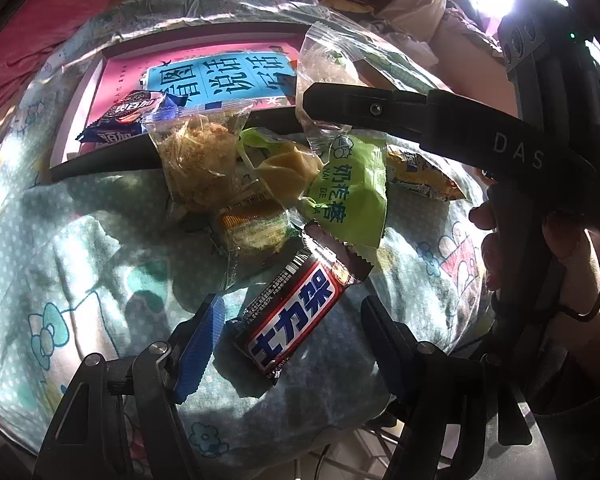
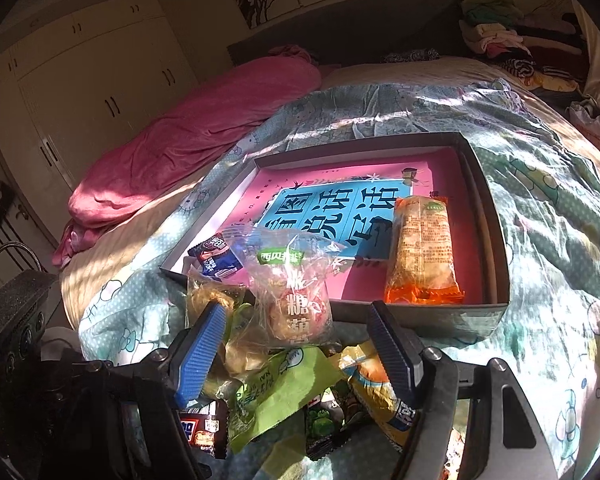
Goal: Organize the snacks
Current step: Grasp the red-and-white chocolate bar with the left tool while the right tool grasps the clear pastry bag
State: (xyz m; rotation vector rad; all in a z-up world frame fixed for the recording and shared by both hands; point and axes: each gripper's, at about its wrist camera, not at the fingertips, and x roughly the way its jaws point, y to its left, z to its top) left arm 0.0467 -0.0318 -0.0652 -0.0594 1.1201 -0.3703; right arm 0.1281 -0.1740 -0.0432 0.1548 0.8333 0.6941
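Note:
A brown, red and blue chocolate bar (image 1: 296, 320) lies on the teal bedspread (image 1: 80, 260) between the fingers of my left gripper (image 1: 292, 336), which is open; neither pad presses it. Beyond it is a heap of snacks: a green packet (image 1: 348, 184), a clear packet of floss cake (image 1: 196, 160) and a yellow packet (image 1: 424, 176). My right gripper (image 2: 294, 320) is open around an upright clear packet (image 2: 292, 300) at the front wall of the shallow box (image 2: 480, 240); the pads stand apart from it. An orange packet (image 2: 424, 248) and a blue packet (image 2: 216, 256) lie in the box.
A pink book with a blue label (image 2: 332, 216) covers the box floor. A pink blanket (image 2: 204, 120) lies at the far left of the bed, and folded clothes (image 2: 512, 48) are piled at the far right. A wardrobe (image 2: 80, 100) stands to the left. A hand (image 1: 500, 248) holds the right gripper.

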